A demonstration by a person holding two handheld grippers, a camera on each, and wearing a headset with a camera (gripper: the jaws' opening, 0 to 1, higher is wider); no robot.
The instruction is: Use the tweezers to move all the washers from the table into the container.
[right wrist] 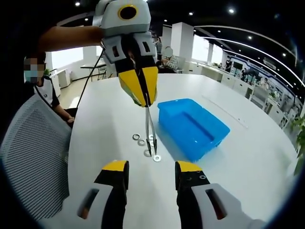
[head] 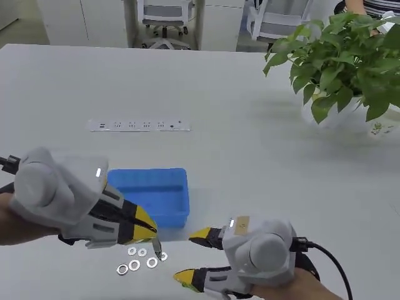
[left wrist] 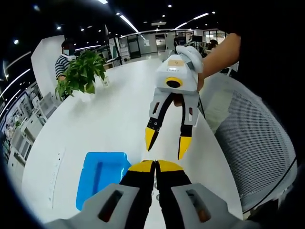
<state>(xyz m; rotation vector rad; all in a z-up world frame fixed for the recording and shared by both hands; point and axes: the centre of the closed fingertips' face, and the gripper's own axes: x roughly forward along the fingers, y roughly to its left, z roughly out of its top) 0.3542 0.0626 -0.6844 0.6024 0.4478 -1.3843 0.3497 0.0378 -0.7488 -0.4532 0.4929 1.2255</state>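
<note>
White table (head: 262,175), plain and pale, in an open-plan office with ceiling spotlights and mesh chairs (head: 164,15) at its far edge. From the head view, a potted plant (head: 344,62) stands at 2 o'clock on the table and a flat power strip (head: 139,125) lies at 12 o'clock from the container (head: 153,194), well apart from it. Container is blue, rectangular and open-topped. Several washers (head: 140,259) lie loose on the table at 6 o'clock from the container, near its front wall.

Left gripper (right wrist: 140,90): jaws pressed together, pinching the upper end of the tweezers (right wrist: 150,129), which hang down to the table. Tweezer tips meet the outermost washer of the group; whether that washer is gripped cannot be told.

Right gripper (head: 192,256): jaws spread wide, holding nothing and touching nothing, at 4 o'clock from the washers and pointed towards them.

Markings: a small yellowish label (head: 242,222) on the right gripper's body, writing not legible. Print on the power strip and on the plant pot too small to read
</note>
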